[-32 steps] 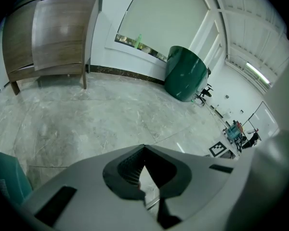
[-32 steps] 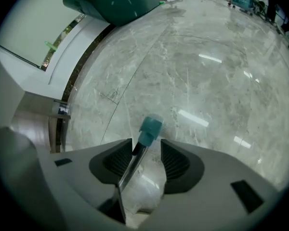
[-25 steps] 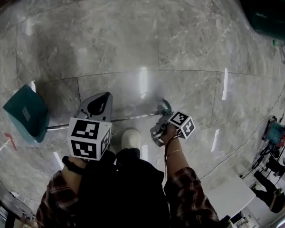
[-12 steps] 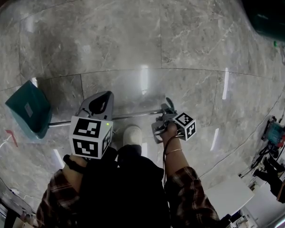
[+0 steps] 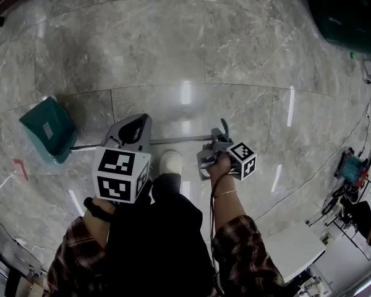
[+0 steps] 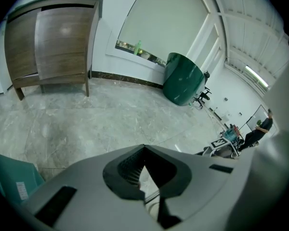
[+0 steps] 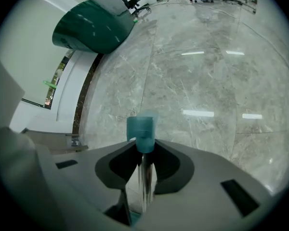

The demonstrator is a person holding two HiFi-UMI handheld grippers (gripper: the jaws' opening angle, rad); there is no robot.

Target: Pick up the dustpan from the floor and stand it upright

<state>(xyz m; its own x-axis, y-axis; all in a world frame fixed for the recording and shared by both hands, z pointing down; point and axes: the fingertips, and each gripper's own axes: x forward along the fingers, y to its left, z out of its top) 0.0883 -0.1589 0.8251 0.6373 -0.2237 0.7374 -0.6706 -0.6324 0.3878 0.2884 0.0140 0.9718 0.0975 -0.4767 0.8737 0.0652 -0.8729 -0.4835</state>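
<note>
Down on the marble floor [image 5: 173,42], the teal dustpan [image 5: 48,138] sits a bit closer to the person than it did a second back. Its long metal handle [image 5: 179,139] runs across in front of their shoe [image 5: 171,164], so it looks like the lift has started. Can't tell if the pan end is clear of the floor yet. Big change is the right gripper [image 7: 143,150]: its fingers were wide, have just been closing, and now pinch the handle right below its teal end cap [image 7: 141,126]. On the left gripper [image 6: 143,148] the fingers meet at the tips with the handle crossing the gap behind them, so caged rather than squeezed, I reckon. Tipping it upright is still to come.
</note>
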